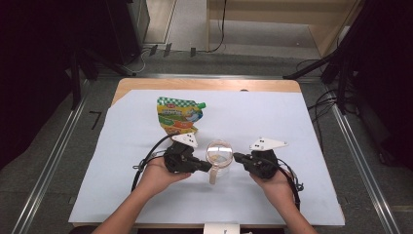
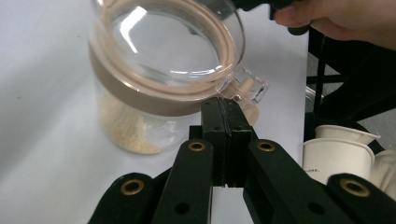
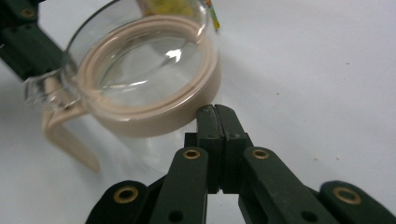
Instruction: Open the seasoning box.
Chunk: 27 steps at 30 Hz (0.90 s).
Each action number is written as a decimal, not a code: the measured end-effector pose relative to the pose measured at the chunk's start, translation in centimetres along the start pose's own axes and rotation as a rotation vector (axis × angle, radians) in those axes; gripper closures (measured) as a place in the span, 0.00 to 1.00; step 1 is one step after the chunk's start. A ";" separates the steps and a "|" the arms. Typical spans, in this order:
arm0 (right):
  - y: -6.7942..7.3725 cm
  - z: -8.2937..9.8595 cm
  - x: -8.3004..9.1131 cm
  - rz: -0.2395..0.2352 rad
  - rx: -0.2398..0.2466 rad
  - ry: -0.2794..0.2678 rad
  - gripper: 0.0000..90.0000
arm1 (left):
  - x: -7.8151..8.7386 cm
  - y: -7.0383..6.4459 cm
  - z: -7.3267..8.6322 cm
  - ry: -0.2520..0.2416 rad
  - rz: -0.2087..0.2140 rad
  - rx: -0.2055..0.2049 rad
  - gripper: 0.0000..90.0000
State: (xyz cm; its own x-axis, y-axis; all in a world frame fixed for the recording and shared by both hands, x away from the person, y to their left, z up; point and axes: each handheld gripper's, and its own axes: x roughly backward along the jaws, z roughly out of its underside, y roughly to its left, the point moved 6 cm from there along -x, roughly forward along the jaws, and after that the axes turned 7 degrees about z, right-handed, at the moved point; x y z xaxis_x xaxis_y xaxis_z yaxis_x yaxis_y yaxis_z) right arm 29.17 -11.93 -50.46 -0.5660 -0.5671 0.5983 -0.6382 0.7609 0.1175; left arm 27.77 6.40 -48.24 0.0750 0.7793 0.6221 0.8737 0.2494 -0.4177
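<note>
We find the lidded jar upright on the bench, the left gripper and right gripper flanking it, both clenched on nothing.

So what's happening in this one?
A person holds tongs in each hand at a clear lidded jar standing on the white sheet. The left tongs and right tongs sit on either side of it, both with jaws closed and empty, tips at the lid's rim and clasp. The jar holds a little beige powder, and its lid is on. A green and yellow spouted pouch lies behind, untouched.
</note>
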 end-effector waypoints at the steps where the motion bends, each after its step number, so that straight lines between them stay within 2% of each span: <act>1: -0.1 0.0 -0.1 0.004 -0.002 0.000 1.00 | -0.2 -0.2 0.0 0.006 0.005 -0.008 1.00; 6: -0.3 0.0 0.0 0.004 0.000 0.011 1.00 | -0.7 -0.7 -0.1 0.011 0.044 -0.006 0.99; 9: 0.2 0.1 0.8 -0.004 0.009 0.006 1.00 | -0.2 -0.5 0.1 0.022 0.036 -0.007 0.97; 14: 1.7 0.3 2.7 -0.039 0.021 -0.012 1.00 | 0.9 -0.6 0.2 0.006 0.032 -0.014 0.93; 17: 2.6 0.6 3.3 -0.054 0.027 -0.012 1.00 | 1.5 -0.5 0.3 -0.004 0.023 -0.021 0.91; 22: 4.4 1.3 3.7 -0.091 0.069 0.011 1.00 | 2.4 0.2 0.4 -0.017 0.000 -0.015 0.83; 25: 5.6 1.9 3.8 -0.120 0.085 0.025 1.00 | 2.8 0.7 0.5 -0.029 -0.020 -0.008 0.73; 27: 6.3 2.3 3.6 -0.134 0.100 0.035 1.00 | 3.0 1.0 0.5 -0.046 -0.037 -0.008 0.63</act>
State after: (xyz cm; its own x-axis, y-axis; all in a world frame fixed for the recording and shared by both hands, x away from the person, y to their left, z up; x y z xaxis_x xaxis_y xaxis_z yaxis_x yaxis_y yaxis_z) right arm 21.92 -9.88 -49.40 -0.4550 -0.6484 0.6104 -0.7562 0.6433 0.1196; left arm 28.60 9.26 -47.14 0.0202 0.7951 0.6061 0.8793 0.2745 -0.3893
